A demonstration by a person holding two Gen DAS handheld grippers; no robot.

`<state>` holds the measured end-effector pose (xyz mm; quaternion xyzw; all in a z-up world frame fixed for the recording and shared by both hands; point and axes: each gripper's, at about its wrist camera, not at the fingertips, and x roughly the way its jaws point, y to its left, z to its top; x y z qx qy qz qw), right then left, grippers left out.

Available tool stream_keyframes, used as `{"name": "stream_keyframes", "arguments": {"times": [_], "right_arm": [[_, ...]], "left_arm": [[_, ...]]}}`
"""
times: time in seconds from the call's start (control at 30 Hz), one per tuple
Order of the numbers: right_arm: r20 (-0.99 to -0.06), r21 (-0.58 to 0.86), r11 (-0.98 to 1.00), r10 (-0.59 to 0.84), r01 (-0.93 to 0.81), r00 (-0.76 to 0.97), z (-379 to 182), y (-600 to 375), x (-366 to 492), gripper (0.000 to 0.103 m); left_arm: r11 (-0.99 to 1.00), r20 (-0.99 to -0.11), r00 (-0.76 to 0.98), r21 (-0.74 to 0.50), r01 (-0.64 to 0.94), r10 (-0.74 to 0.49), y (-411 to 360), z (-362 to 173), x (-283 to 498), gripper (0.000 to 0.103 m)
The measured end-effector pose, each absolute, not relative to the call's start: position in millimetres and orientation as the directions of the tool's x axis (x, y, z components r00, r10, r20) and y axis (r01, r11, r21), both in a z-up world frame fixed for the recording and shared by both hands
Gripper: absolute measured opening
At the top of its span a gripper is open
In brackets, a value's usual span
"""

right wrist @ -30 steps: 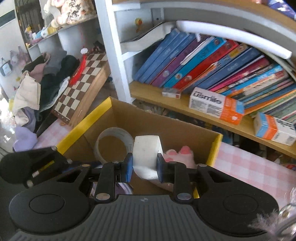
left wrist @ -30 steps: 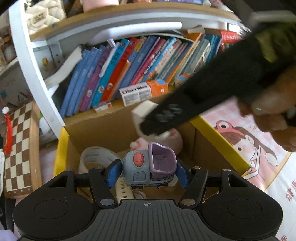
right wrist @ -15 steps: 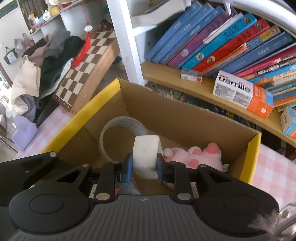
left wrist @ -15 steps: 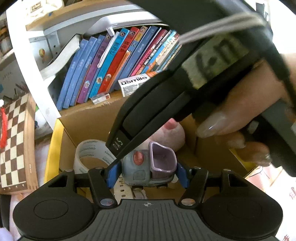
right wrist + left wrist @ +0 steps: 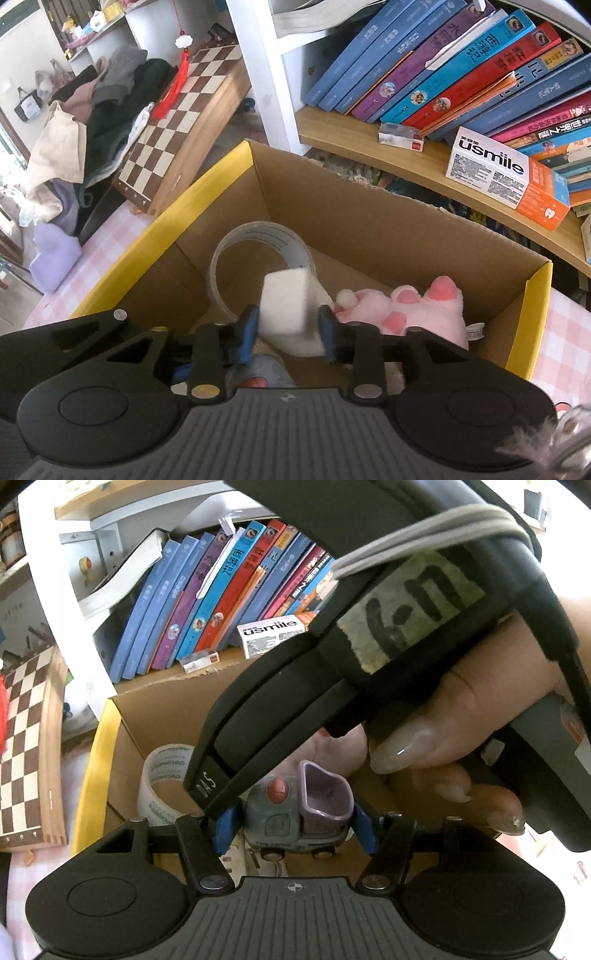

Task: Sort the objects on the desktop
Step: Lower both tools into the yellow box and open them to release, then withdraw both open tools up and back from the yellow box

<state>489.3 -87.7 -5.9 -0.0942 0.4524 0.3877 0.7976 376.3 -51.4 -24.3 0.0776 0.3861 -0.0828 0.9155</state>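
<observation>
Right wrist view: your right tongs (image 5: 288, 334) hang over the open cardboard box (image 5: 369, 221), and their jaws have just been opening; the white block (image 5: 286, 308) sits between the blue pads, blurred and with a gap on each side, so it reads as released and on its way into the box rather than gripped. Below it lie a roll of clear tape (image 5: 258, 243) and a pink plush paw (image 5: 413, 306), the paw just beside the right pad. Left wrist view: your left tongs (image 5: 295, 825) are closed on the small grey toy truck (image 5: 291, 816) with its purple bucket, one pad against each flank, held above the same box, with the tape roll and a glimpse of the pink plush beneath. The body of the right tool and the hand (image 5: 480, 716) that carries it cross directly over the left tongs and close above them. To do this step well, let the right jaws widen fully so the block falls free without catching a pad, then lift that tool straight up and away before you move the left one, since the two tools are crowded over one opening. Keep the truck level and lower it toward the bare cardboard nearest you, not onto the plush, before letting go.
</observation>
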Motion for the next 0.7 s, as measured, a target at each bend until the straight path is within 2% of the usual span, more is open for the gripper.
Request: {"name": "stream_keyframes", "arguments": {"times": [0.07, 0.13, 0.2, 0.27, 0.43, 0.7], "right_arm": [[-0.784, 0.214, 0.68, 0.548, -0.701, 0.292, -1, -91, 488, 0.054], [-0.77, 0.228, 0.68, 0.564, -0.697, 0.298, 5, -94, 486, 0.06], [-0.757, 0.233, 0.68, 0.576, -0.695, 0.309, 12, -98, 483, 0.061], [-0.744, 0.238, 0.682, 0.586, -0.691, 0.321, 19, -102, 480, 0.065], [-0.71, 0.252, 0.691, 0.608, -0.677, 0.356, 37, -113, 470, 0.07], [-0.655, 0.211, 0.716, 0.608, -0.665, 0.447, 68, -136, 441, 0.072]], "left_arm": [[0.975, -0.717, 0.691, 0.079, 0.208, -0.09, -51, -23, 376, 0.068], [0.976, -0.712, 0.697, 0.086, 0.2, -0.08, -50, -22, 374, 0.07], [0.976, -0.71, 0.7, 0.086, 0.199, -0.08, -49, -20, 372, 0.072], [0.976, -0.706, 0.704, 0.088, 0.199, -0.079, -49, -17, 369, 0.079], [0.975, -0.682, 0.729, 0.117, 0.19, -0.06, -51, -6, 359, 0.089], [0.976, -0.632, 0.773, 0.13, 0.175, -0.055, -47, 14, 340, 0.089]]}}
